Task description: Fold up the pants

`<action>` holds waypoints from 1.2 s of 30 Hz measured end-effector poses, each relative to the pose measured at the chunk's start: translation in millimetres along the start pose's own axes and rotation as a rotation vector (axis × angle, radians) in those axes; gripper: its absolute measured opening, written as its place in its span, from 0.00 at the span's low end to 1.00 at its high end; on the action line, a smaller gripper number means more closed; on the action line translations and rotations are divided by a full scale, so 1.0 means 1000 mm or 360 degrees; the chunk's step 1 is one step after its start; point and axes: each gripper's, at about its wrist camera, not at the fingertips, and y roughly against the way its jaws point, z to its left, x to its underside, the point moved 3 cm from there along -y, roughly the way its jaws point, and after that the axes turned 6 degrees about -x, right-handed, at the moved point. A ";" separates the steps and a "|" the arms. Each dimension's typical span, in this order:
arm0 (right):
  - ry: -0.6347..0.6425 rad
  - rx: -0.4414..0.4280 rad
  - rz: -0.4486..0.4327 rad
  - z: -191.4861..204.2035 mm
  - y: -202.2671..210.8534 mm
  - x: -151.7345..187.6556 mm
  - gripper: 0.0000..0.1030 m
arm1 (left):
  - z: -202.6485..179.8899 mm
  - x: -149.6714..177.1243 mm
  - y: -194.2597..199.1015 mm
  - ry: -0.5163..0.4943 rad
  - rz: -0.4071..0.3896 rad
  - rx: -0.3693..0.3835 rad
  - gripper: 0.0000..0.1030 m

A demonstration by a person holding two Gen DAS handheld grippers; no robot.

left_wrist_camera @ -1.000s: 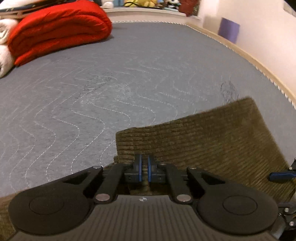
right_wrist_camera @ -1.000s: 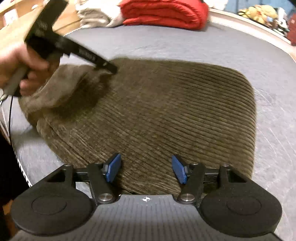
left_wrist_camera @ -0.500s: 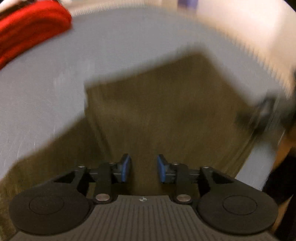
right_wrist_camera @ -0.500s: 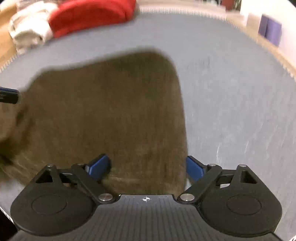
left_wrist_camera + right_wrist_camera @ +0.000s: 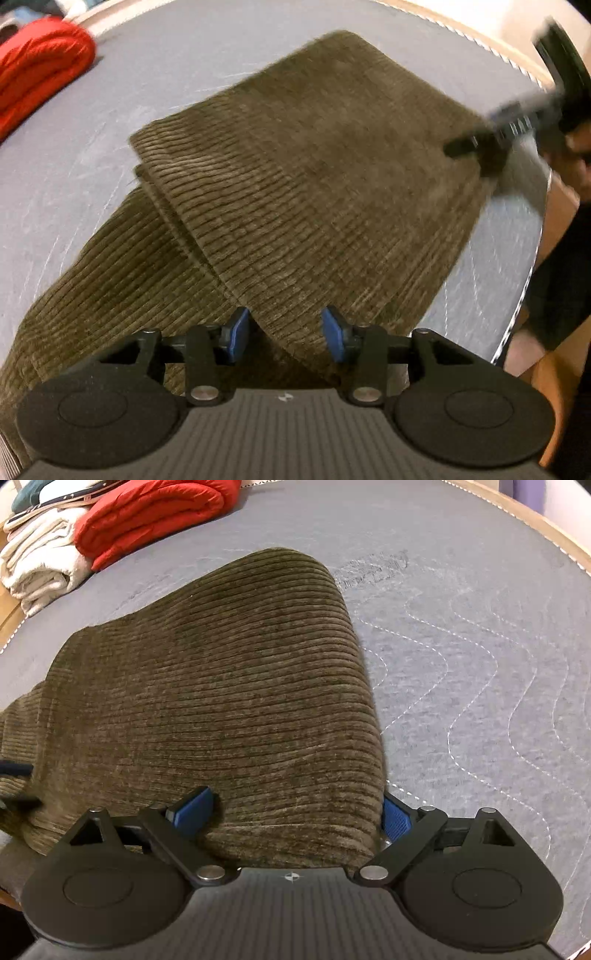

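The pants (image 5: pixel 221 701), brown corduroy, lie folded on the grey bed (image 5: pixel 480 646), near its front edge, well apart from the red blanket (image 5: pixel 155 513) at the far left corner.

The right gripper (image 5: pixel 295 812) points steeply down over the bundle's right end. Its fingers stand wide, one blue pad (image 5: pixel 192 805) resting on the cloth and the other just off the right edge, squeezing nothing.

The left gripper (image 5: pixel 284 334) hangs over the opposite end, where the upper layer's edge runs diagonally between its fingers (image 5: pixel 236 332). Those are half apart and opening, gripping nothing.

The bundle's long axis runs from one gripper to the other, so a further fold would probably carry one end toward the other. Each hand is already beside its own end.
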 end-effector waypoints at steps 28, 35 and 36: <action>0.1041 -0.0044 -0.0585 0.193 0.057 0.025 0.27 | 0.051 -0.085 0.057 0.0755 -0.0453 0.0634 0.92; 0.1411 -0.0126 -0.0600 0.241 0.032 0.055 0.26 | 0.057 -0.077 0.041 0.0722 -0.0380 0.0498 0.82; 0.1434 -0.0138 -0.0605 0.247 0.030 0.057 0.26 | 0.058 -0.075 0.038 0.0719 -0.0367 0.0457 0.73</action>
